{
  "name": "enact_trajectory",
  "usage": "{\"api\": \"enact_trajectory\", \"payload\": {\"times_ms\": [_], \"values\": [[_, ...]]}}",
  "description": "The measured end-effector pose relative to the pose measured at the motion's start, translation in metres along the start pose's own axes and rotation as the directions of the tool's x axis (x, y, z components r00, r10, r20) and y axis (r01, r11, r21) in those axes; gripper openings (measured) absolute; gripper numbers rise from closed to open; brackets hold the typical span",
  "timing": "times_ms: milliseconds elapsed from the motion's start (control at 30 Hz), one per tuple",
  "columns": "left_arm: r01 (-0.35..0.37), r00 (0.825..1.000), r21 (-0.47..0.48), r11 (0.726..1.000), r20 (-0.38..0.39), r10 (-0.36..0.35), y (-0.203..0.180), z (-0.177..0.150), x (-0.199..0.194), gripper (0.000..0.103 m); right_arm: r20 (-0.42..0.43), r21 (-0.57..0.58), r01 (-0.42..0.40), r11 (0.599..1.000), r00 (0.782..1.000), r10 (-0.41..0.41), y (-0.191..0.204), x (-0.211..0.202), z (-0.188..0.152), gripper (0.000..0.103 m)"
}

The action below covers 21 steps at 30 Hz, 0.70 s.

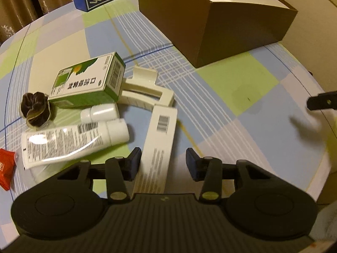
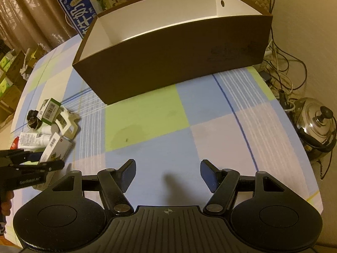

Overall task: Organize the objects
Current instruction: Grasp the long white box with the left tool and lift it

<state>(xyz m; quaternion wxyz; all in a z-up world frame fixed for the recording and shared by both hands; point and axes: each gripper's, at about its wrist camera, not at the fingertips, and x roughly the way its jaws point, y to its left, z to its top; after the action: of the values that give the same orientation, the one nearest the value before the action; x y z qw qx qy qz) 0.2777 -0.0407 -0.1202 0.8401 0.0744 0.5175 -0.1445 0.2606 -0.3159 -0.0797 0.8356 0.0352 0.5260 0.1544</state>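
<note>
A long white box (image 1: 160,143) lies between the fingers of my left gripper (image 1: 163,164), which is open; the left pad is close beside the box, the right pad stands apart from it. To its left lie a white tube (image 1: 73,141), a small white bottle (image 1: 99,112), a green-and-white carton (image 1: 88,84), a cream plastic holder (image 1: 145,90), a dark scrunchie (image 1: 35,109) and a red packet (image 1: 6,172). The open brown box (image 2: 168,59), white inside, stands ahead of my right gripper (image 2: 167,175), which is open over bare cloth.
A blue milk carton (image 2: 84,10) stands behind the brown box. Off the table's right edge sit a steel kettle (image 2: 316,126) and tangled cables (image 2: 280,63). The checked tablecloth (image 2: 189,137) covers a rounded table. A person's hand holds the left gripper (image 2: 45,160).
</note>
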Motion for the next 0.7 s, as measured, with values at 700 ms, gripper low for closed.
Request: {"api": "enact_trajectory", "payload": {"times_ms": [700], "values": [[-0.137, 0.990, -0.249, 0.959, -0.007, 0.139, 0.041, -0.047, -0.049, 0.021, -0.017, -0.253, -0.210, 0.944, 0.977, 0.212, 0.063, 0.025, 0.023, 0.065]]}}
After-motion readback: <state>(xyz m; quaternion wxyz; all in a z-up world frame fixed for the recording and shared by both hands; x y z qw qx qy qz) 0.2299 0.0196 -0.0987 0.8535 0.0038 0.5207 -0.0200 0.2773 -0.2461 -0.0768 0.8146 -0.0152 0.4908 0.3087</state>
